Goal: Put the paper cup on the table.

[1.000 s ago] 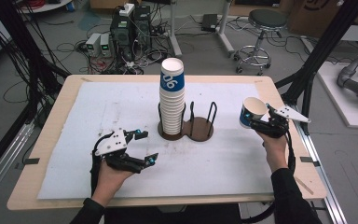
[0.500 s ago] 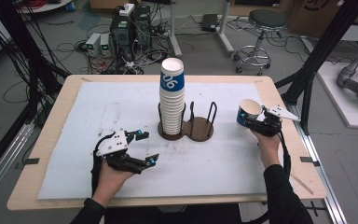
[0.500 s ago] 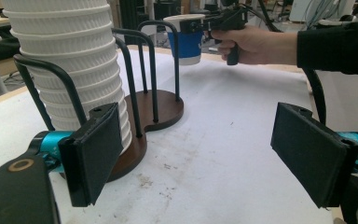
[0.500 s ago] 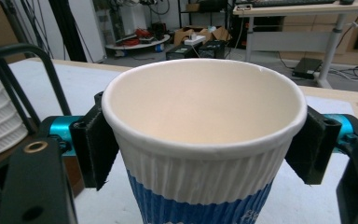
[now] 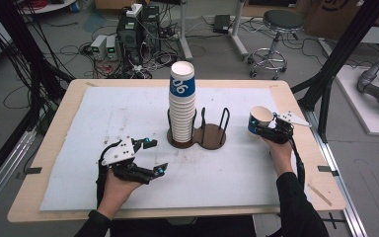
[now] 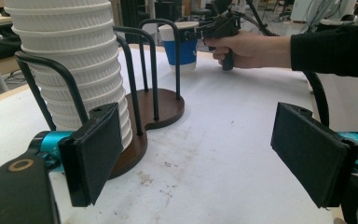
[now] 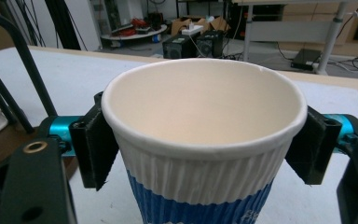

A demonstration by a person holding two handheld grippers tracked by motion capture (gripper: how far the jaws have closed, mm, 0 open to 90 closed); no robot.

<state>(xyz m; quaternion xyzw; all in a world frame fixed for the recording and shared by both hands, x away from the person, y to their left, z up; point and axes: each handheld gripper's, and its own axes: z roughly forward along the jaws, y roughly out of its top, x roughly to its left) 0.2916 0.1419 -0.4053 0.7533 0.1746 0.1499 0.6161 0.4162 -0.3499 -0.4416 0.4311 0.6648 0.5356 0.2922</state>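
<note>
A blue-and-white ribbed paper cup (image 5: 261, 116) stands upright at the table's right side, low over or on the white mat; I cannot tell if it touches. My right gripper (image 5: 259, 129) is shut on it, one pad against each side of the cup (image 7: 205, 121) just under the rim. In the left gripper view the same cup (image 6: 182, 46) shows beyond the holder. A tall stack of like cups (image 5: 182, 106) fills the left ring of a dark wooden two-ring holder (image 5: 212, 137). My left gripper (image 5: 158, 156) rests at the front left, open, with nothing between its pads (image 6: 95, 156).
The holder's right ring (image 6: 163, 105) has nothing in it, and thin black wire posts (image 6: 151, 70) rise around it. A white mat (image 5: 103, 113) covers most of the wooden table (image 5: 296, 106). Cables, computers and a stool stand on the floor beyond the far edge.
My right hand has come down and a little to the left with the cup, which now sits more upright and closer to the mat. The left hand has stayed put.
</note>
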